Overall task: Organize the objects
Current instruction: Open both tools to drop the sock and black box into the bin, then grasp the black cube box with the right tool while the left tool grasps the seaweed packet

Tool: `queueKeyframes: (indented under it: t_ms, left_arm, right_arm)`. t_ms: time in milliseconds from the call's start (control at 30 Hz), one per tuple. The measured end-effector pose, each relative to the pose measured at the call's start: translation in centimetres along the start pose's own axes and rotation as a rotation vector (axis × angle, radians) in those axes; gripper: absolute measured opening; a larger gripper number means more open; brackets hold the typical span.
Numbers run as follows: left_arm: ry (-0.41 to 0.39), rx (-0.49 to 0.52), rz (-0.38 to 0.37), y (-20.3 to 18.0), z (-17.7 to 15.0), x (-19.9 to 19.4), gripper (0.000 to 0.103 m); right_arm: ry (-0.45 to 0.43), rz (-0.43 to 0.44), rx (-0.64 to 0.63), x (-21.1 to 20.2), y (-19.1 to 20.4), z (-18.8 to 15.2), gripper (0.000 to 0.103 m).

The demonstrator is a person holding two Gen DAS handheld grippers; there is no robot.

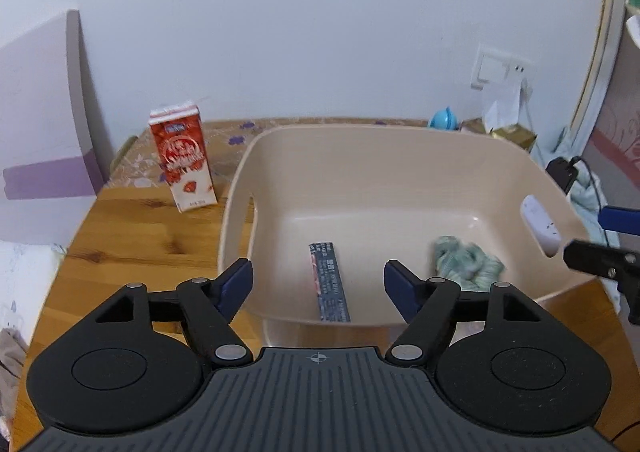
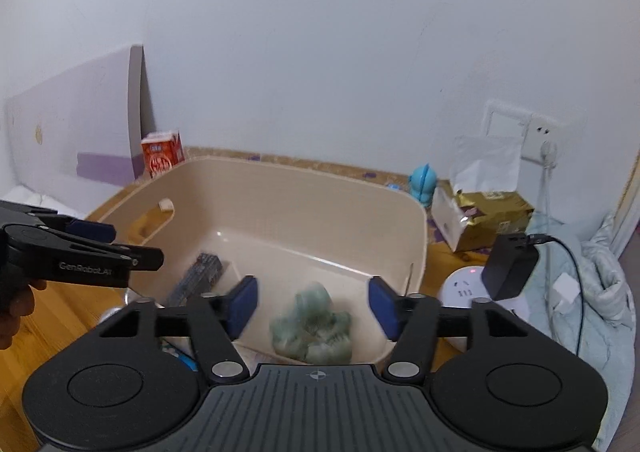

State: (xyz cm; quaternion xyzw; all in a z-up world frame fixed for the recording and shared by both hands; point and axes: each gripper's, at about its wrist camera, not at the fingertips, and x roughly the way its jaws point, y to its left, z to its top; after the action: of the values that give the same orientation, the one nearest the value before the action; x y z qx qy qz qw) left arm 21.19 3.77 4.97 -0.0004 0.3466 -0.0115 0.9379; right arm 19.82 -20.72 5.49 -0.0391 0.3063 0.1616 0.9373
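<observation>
A beige plastic bin sits on the wooden table. In it lie a dark narrow packet and a crumpled green cloth. A red milk carton stands upright left of the bin. My left gripper is open and empty over the bin's near rim, above the packet. My right gripper is open and empty just above the green cloth. The cloth looks blurred.
A white power strip with a black charger, a gold tissue pack and a blue toy lie right of the bin. A white board leans at the left. Pale bedding lies at the far right.
</observation>
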Motion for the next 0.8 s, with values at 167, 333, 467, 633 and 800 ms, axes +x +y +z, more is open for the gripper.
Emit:
queueKeyframes:
  t_ms: [167, 333, 467, 633, 800]
  left_arm:
    - [-0.038, 0.015, 0.016, 0.6, -0.7, -2.9, 0.085]
    - [-0.029, 0.027, 0.019, 1.2, -2.1, -4.6, 0.088]
    - [0.019, 0.038, 0.013, 1.5, -4.0, -4.6, 0.089]
    - [0.100, 0.048, 0.019, 1.9, -6.7, -3.1, 0.089]
    - [0.174, 0.054, 0.017, 2.1, -8.7, -1.3, 0.089]
  right_arm:
    - [-0.023, -0.017, 0.013, -2.3, 0.4, -1.3, 0.093]
    - [-0.003, -0.019, 0.030, -3.3, 0.8, -3.1, 0.101]
    - [0.025, -0.018, 0.042, -3.4, 1.2, -4.6, 0.103]
    - [0.078, -0.018, 0.042, -2.6, 2.1, -6.4, 0.103]
    - [0.134, -0.007, 0.054, -1.2, 2.7, -8.1, 0.103]
